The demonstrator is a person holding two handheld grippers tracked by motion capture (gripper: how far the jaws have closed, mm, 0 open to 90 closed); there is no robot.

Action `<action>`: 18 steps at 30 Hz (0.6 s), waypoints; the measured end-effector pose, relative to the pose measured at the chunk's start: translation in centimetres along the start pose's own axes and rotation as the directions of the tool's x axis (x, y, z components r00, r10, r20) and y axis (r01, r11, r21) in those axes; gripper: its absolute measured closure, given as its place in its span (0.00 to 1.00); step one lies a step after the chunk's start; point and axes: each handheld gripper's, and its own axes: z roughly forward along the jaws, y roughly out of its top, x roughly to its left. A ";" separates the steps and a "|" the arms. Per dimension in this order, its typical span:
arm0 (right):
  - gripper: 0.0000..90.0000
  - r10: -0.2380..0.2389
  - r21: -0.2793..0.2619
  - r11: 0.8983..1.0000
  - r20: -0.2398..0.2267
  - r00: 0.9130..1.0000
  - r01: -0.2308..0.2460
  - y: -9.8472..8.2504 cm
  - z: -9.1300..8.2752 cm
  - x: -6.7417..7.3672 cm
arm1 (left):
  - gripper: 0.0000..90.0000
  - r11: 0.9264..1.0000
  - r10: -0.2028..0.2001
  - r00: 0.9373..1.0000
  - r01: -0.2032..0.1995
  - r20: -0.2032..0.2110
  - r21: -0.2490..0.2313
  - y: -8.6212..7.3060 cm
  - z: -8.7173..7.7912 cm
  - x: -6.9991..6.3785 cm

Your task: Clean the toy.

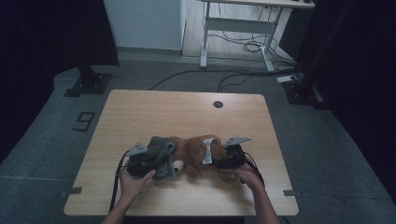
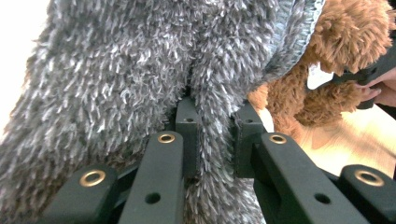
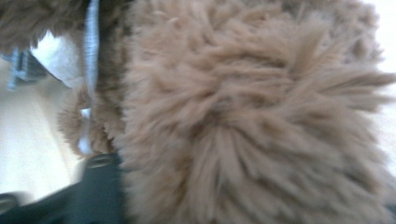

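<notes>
Toy (image 1: 194,154): brown plush lying mid-table (image 1: 140,112), grey garment (image 1: 161,148) on its head end.
Left gripper (image 2: 212,126): clamped on the garment.
Right gripper (image 1: 223,157): against brown fur; grip unclear.
Progress: garment partly on; judged unfinished.

Brown plush toy (image 1: 194,154) lies on its side across the near middle of the desk (image 1: 187,112), fur long and shaggy, one dark eye turned toward the near edge. A white tag (image 1: 207,154) is seen at its right end. Grey fuzzy garment (image 1: 161,151), ribbed at the hem, covers the toy's left end; a fold of it is pinched between black jaws in the left gripper view.
</notes>
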 end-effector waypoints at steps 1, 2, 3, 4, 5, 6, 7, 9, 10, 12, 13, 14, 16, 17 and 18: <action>0.55 -0.042 -0.009 0.999 0.014 0.999 0.042 0.1 -0.1 0.3 | 0.85 1.000 0.001 1.000 -0.001 -0.001 0.000 0.0 0.0 0.0; 0.58 -0.068 -0.015 0.998 0.026 0.997 0.069 0.2 -0.2 0.6 | 0.85 1.000 0.000 1.000 0.000 0.000 0.000 0.0 0.0 0.1; 0.60 -0.090 -0.025 0.996 0.046 0.995 0.091 0.3 -0.3 0.8 | 0.85 1.000 -0.004 1.000 0.004 0.002 -0.002 0.0 0.0 0.1; 0.62 -0.105 -0.039 0.993 0.074 0.992 0.108 0.4 -0.5 1.0 | 0.85 1.000 -0.005 1.000 0.005 0.001 -0.002 0.1 0.0 0.1; 0.63 -0.121 -0.054 0.990 0.101 0.988 0.127 0.5 -0.5 1.1 | 0.85 1.000 -0.002 1.000 0.002 -0.005 -0.003 0.1 0.0 0.1; 0.64 -0.135 -0.072 0.987 0.129 0.982 0.145 0.7 -0.5 1.3 | 0.85 1.000 0.001 1.000 -0.001 -0.011 -0.001 0.1 0.1 0.1; 0.65 -0.148 -0.091 0.982 0.167 0.975 0.165 0.9 -0.6 1.4 | 0.85 1.000 0.001 1.000 -0.001 -0.015 0.000 0.2 0.2 0.2; 0.65 -0.165 -0.130 0.971 0.252 0.954 0.202 1.4 -0.6 1.6 | 0.85 1.000 -0.013 1.000 0.013 -0.023 0.007 0.4 0.6 0.5; 0.65 -0.171 -0.147 0.964 0.291 0.941 0.220 1.6 -0.6 1.6 | 0.85 1.000 -0.021 0.999 0.021 -0.026 0.013 0.6 0.9 0.6; 0.64 -0.191 -0.151 0.955 0.339 0.921 0.254 1.9 -0.4 1.5 | 0.84 0.999 -0.034 0.999 0.034 -0.026 0.028 0.7 1.6 0.9; 0.63 -0.203 -0.147 0.953 0.342 0.918 0.266 1.9 -0.3 1.4 | 0.84 0.999 -0.041 0.999 0.042 -0.020 0.031 0.8 1.8 1.0; 0.61 -0.215 -0.141 0.951 0.337 0.916 0.275 1.7 -0.2 1.2 | 0.84 0.998 -0.046 0.999 0.047 -0.013 0.029 0.9 1.8 0.9; 0.59 -0.233 -0.137 0.948 0.313 0.921 0.287 1.0 -0.2 1.0 | 0.84 0.999 -0.044 0.999 0.043 0.005 0.018 1.2 1.5 0.6; 0.59 -0.240 -0.136 0.947 0.300 0.923 0.290 0.6 -0.2 0.9 | 0.84 0.999 -0.038 0.999 0.038 0.011 0.006 1.5 1.2 0.3; 0.58 -0.247 -0.132 0.947 0.286 0.926 0.293 0.1 -0.2 0.8 | 0.84 1.000 -0.030 0.999 0.030 0.017 -0.008 2.0 0.9 0.0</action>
